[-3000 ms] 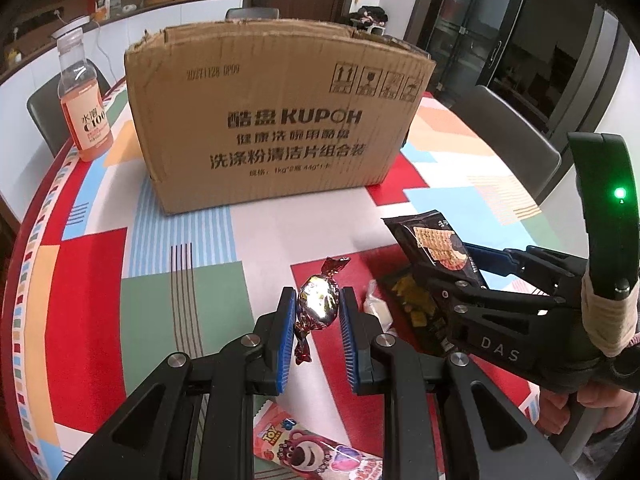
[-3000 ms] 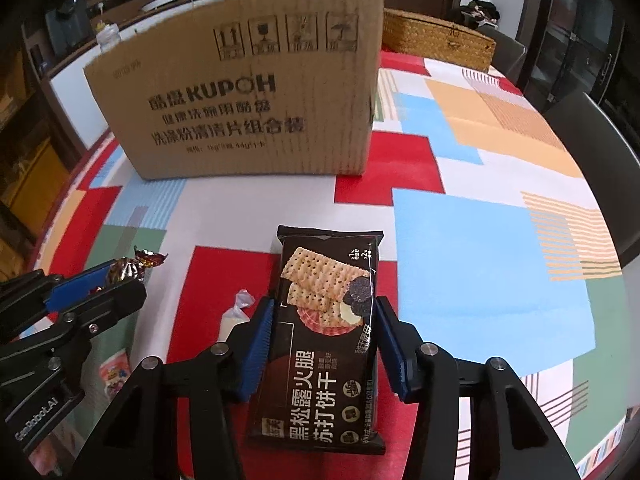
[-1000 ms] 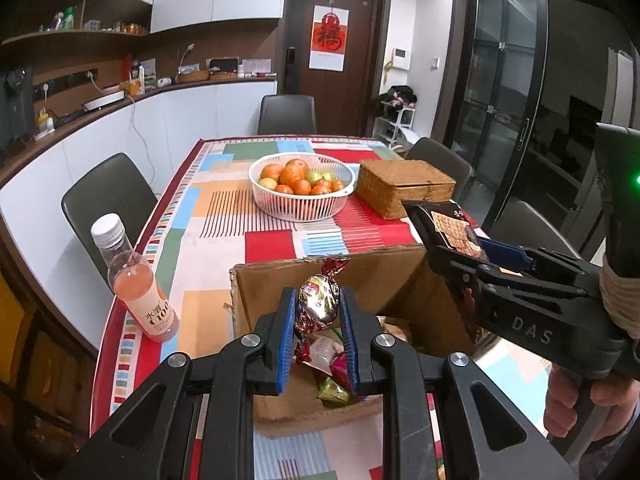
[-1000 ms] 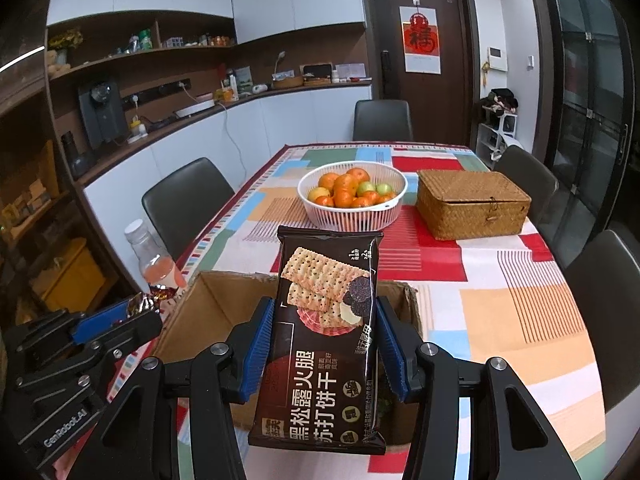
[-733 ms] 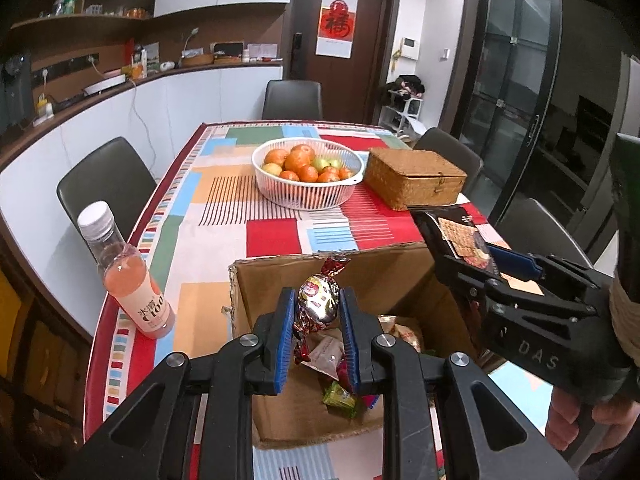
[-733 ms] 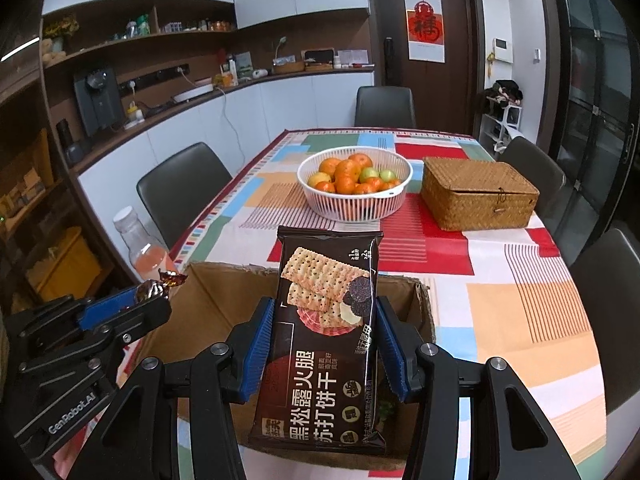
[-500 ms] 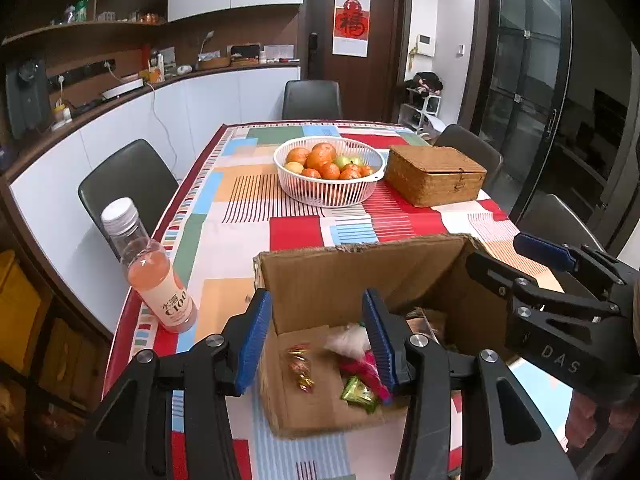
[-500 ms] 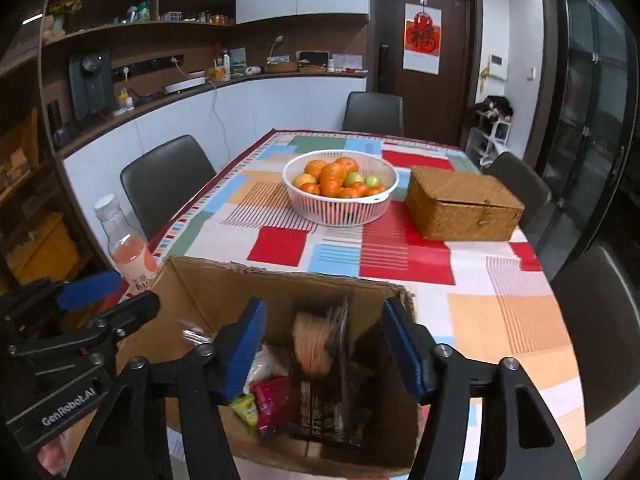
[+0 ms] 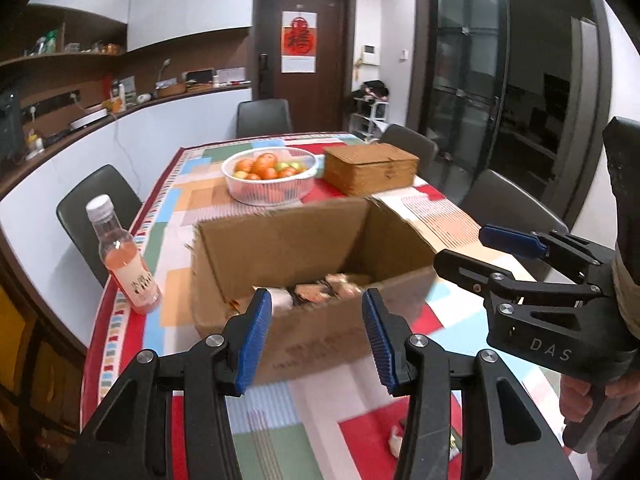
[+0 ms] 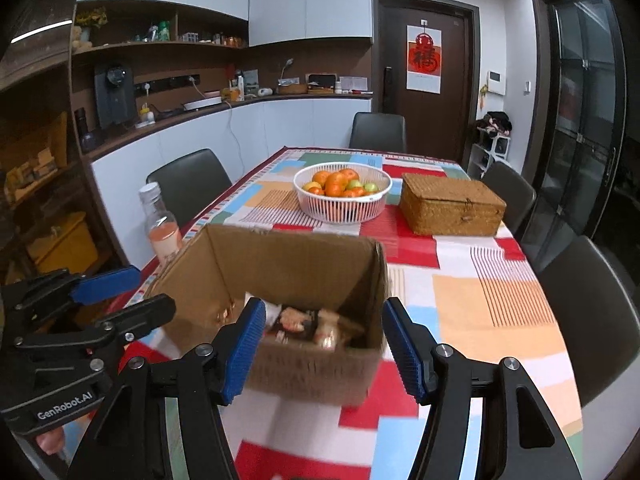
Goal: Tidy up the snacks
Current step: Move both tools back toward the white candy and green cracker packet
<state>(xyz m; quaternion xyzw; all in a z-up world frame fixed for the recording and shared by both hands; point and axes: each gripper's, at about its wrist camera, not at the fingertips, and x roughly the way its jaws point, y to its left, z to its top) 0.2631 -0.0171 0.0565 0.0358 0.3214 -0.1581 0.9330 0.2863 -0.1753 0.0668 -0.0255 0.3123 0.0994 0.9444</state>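
An open cardboard box (image 9: 304, 248) stands on the patchwork tablecloth, also seen in the right wrist view (image 10: 280, 272). Several snack packets (image 10: 304, 324) lie inside it, blurred; they show in the left wrist view too (image 9: 320, 290). My left gripper (image 9: 316, 338) is open and empty, in front of the box's near wall. My right gripper (image 10: 324, 348) is open and empty, in front of and slightly above the box. Each gripper shows in the other's view: the right one (image 9: 500, 248) and the left one (image 10: 120, 296). A small wrapped snack (image 9: 396, 440) lies on the table below my left gripper.
A bottle of pink drink (image 9: 124, 256) stands left of the box near the table's left edge. A white basket of fruit (image 10: 342, 192) and a wicker box (image 10: 452, 204) sit behind the cardboard box. Dark chairs surround the table.
Both grippers carried their snacks up over the box, then opened; the foil candy and the cracker packet dropped inside. Now both grippers have pulled back and lower, toward the box's near side.
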